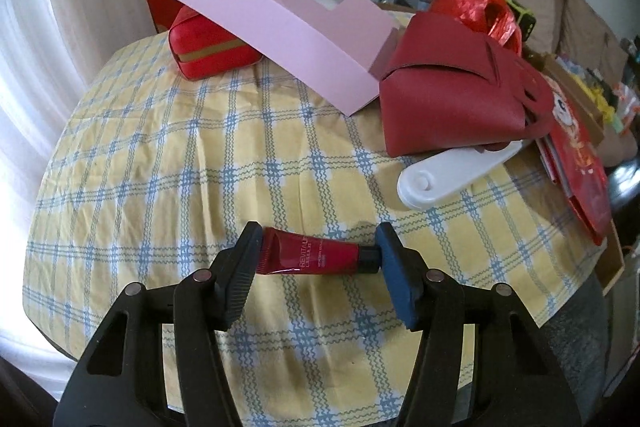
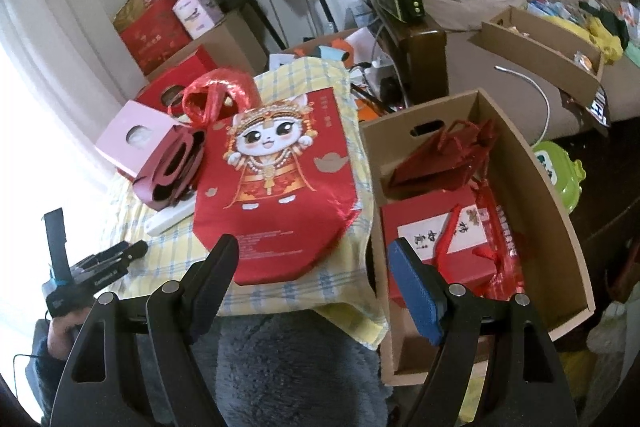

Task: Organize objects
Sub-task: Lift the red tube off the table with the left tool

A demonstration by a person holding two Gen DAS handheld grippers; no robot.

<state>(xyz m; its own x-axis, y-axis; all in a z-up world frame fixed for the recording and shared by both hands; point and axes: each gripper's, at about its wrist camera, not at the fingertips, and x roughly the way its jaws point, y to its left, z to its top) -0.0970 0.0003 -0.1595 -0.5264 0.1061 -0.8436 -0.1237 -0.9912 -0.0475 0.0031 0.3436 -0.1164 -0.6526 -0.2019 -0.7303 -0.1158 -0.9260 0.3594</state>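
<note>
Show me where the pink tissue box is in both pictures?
Left wrist view: the pink tissue box lies at top centre, propped on a red box.
Right wrist view: the same box sits at middle left, partly hidden.
Shared landmark: the dark red folded bag beside it.

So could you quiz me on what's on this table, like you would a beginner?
1. True or false: the left gripper has the red tube between its fingers.
2. What rests on the small red box? A) the pink box B) a white clip C) a cushion
3. Where does the cat bag lie?

Key: 1 true, gripped end to end. 2 A. 3 On the checked cloth, beside the cardboard box.
</note>
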